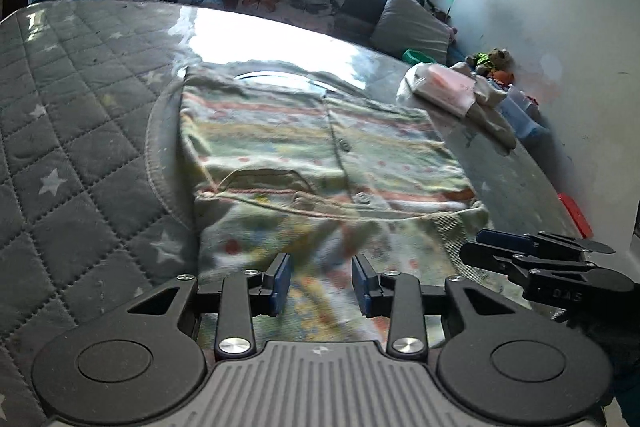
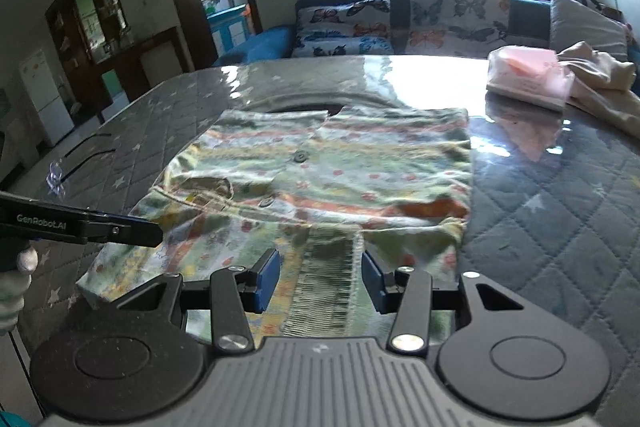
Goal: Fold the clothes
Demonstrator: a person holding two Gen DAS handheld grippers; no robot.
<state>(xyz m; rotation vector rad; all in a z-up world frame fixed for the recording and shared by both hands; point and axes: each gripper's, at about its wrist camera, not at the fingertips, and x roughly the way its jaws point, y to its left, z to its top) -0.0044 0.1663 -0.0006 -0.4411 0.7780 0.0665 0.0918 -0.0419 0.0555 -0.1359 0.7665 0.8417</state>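
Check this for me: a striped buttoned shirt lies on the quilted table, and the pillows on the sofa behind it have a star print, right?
Not quite. The pillows have a butterfly print, as the right wrist view shows; the stars are on the table cover. The striped buttoned shirt does lie on the table, with the sofa behind it.

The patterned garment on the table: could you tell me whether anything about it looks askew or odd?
The patterned garment lies mostly flat, but its near left edge is rumpled and juts out unevenly, while the ribbed cuff lies folded over the near hem.
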